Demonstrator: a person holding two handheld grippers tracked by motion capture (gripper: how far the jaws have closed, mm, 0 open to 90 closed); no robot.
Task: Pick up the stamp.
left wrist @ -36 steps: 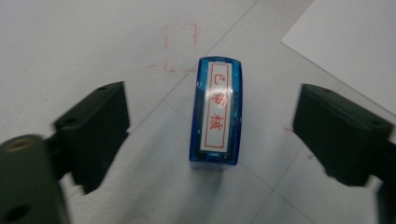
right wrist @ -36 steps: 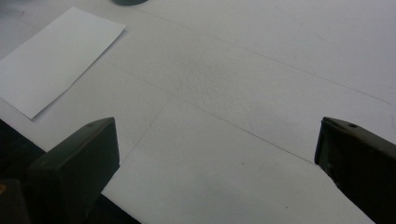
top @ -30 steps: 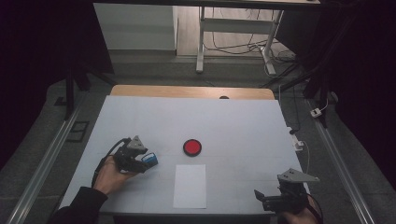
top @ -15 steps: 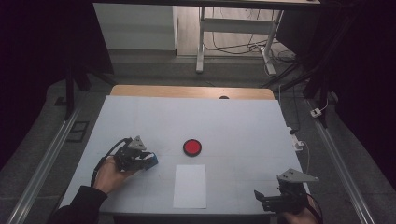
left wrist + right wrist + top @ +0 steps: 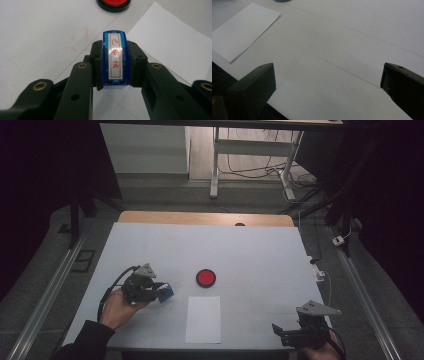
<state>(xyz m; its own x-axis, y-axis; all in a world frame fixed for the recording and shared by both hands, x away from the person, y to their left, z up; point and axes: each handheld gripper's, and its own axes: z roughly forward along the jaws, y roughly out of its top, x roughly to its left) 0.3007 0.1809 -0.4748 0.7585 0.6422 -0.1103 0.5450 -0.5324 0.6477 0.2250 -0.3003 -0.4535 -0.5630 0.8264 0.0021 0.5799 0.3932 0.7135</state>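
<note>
A person stands at a white table (image 5: 260, 250), holding a two-jaw gripper in each hand. The left gripper (image 5: 159, 291) sits on the left side of the table, with its jaws pressed against both sides of a small blue stamp (image 5: 116, 59) — the jaws have just closed on it. In the left gripper view the stamp stands upright between the black jaws, its clear top showing a white label with red characters inside a red frame. A sheet of white paper (image 5: 203, 318) lies flat just to the right of the stamp, near the table's front edge. A round red ink pad (image 5: 206, 278) in a black case rests beyond the paper, close by. The right gripper (image 5: 280, 334) hovers at the front right corner — its jaws stand wide apart with nothing between them, above bare tabletop.
</note>
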